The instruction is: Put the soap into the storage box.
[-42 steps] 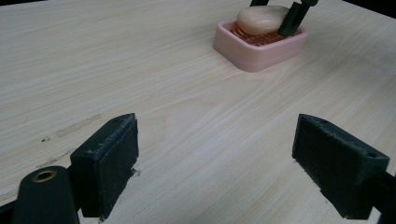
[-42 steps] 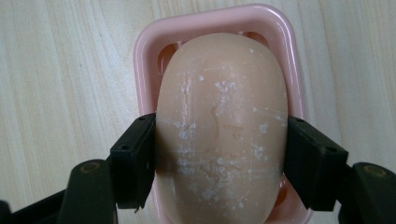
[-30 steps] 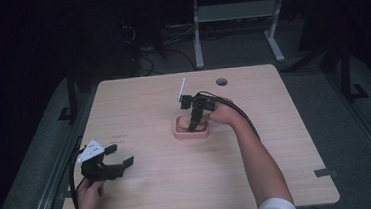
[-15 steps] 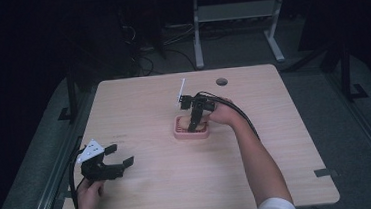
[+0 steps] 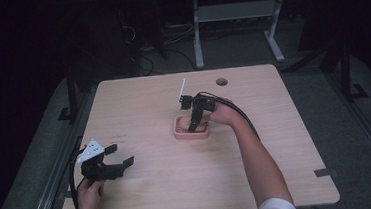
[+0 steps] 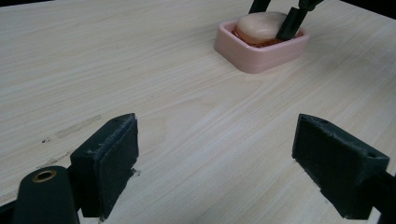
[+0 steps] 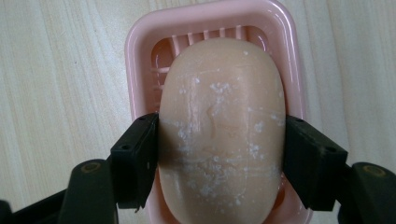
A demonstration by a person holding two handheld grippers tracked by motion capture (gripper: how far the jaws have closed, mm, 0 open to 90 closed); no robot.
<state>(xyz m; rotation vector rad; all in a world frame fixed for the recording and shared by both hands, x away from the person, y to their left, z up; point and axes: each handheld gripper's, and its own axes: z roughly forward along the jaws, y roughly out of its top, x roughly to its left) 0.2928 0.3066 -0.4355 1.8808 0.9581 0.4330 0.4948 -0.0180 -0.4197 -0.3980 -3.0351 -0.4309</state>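
Dim room, pale wood table (image 5: pixel 155 187). Your left gripper (image 5: pixel 112 163) rests near the front left edge, jaws spread wide, holding nothing. Mid-table sits a pink soap dish (image 7: pixel 135 56). Your right gripper (image 7: pixel 219 158) points down into it, jaws clamped on the long sides of the soap bar (image 7: pixel 222 116). Bar looks hard, likely slick; grip mid-length and keep the squeeze even.

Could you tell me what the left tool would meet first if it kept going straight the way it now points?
Probably the pink soap dish, somewhat right of centre; bare table lies between it and the left tool.
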